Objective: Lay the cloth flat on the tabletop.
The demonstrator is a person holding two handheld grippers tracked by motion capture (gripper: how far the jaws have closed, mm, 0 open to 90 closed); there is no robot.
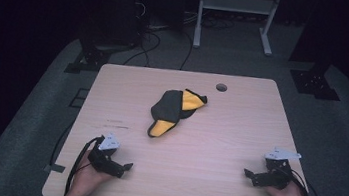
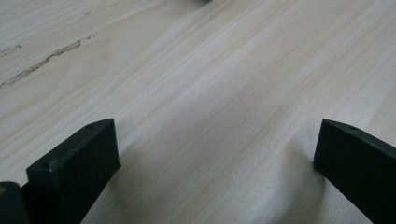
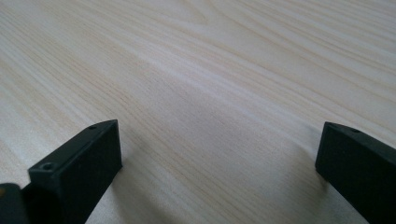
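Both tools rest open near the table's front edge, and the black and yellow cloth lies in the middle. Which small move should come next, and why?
Probably bring the left tool forward toward the cloth. The cloth lies crumpled mid-table, untouched, and its near yellow end sits closer to the left tool than to the right tool. Both tools are open and hold nothing, with bare table between them and the cloth.

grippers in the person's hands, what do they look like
Both are black, boxy, hand-held tools. The left gripper and right gripper each carry a pale grey three-cornered plate on top and trail a black cable. Up close, each has two chunky, matte black, square-ended jaws with small screw holes. No sleeves are visible on the forearms.
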